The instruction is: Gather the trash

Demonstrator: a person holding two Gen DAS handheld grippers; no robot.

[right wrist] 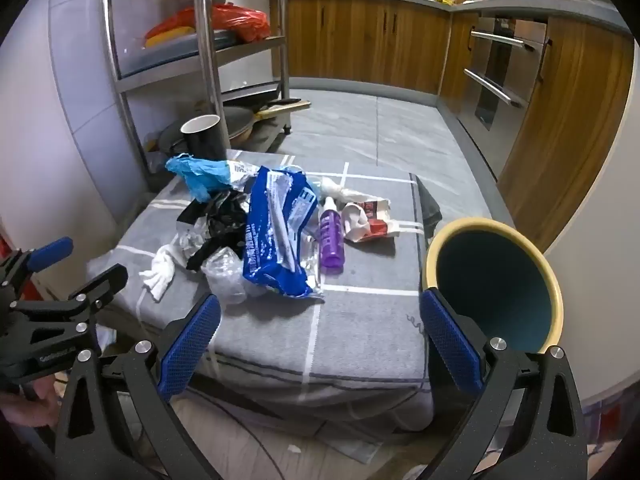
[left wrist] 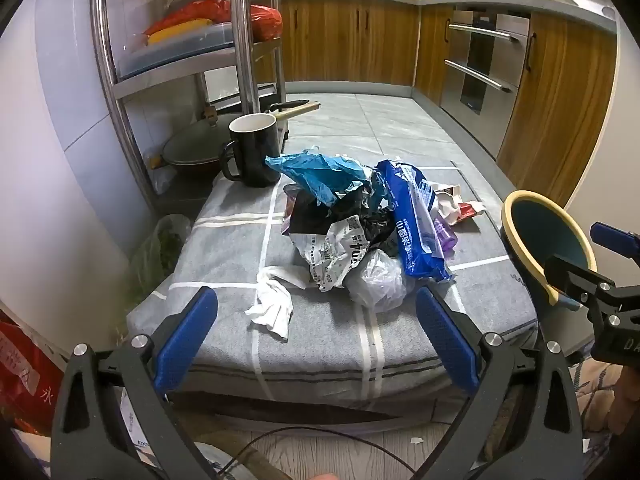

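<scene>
Judging by how things lie, the collecting has not begun: every scrap of trash sits out on the grey checked surface (right wrist: 360,320), and the bin (right wrist: 494,284), teal inside with a cream rim, looks empty as far as its interior shows.

The heap occupies the middle of the surface. At its centre is a large blue wipes packet (right wrist: 276,236), with a crumpled light-blue bag (right wrist: 200,176) at about ten o'clock from it, black plastic and a printed wrapper (left wrist: 340,248) tangled together beside it, a clear plastic wad (left wrist: 378,284) at the near edge, and a white tissue (left wrist: 272,304) at about seven o'clock. At three o'clock from the packet lies a purple bottle (right wrist: 331,236) on its side, and beyond it a red-and-white wrapper (right wrist: 368,220). A black mug (left wrist: 254,150) stands at the far left corner; whether it counts as trash I cannot tell.

Both tools hover short of the near edge, tilted down toward the pile. The left tongs (left wrist: 316,336) are spread wide with nothing between them, and the right tongs (right wrist: 320,344) likewise gape empty, with the bin at about two o'clock from them.

Everything remains to do: each piece must be picked up and dropped into the bin.
</scene>
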